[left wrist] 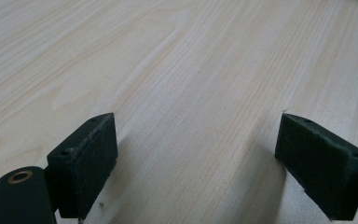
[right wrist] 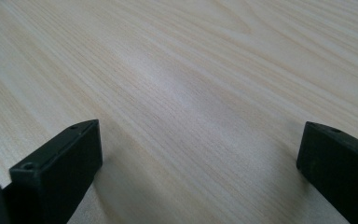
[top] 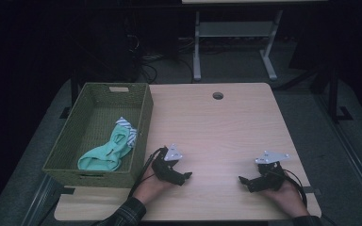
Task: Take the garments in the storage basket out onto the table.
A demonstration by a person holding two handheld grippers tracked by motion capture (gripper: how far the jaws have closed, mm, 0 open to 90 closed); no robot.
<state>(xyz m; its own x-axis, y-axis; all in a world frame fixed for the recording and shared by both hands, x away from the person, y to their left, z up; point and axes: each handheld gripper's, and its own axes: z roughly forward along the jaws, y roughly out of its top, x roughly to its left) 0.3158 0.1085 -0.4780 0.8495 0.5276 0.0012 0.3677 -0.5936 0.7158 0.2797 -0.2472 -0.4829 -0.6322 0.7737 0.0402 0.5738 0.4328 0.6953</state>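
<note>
Socks point(top: 107, 149) lie bundled inside the woven basket point(top: 142, 123); both grippers, left point(top: 185, 177) and right point(top: 243, 181), rest gaping, empty, on the table point(top: 217, 132), apparently finished.

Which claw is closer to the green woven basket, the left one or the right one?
Left. The left claw rests on the table just beside the basket, near its right wall. The right claw lies much farther away, toward the table's right edge. Both are open.

Left gripper point(top: 185, 177) and right gripper point(top: 243, 181), fingers wide apart, facing inward.
</note>
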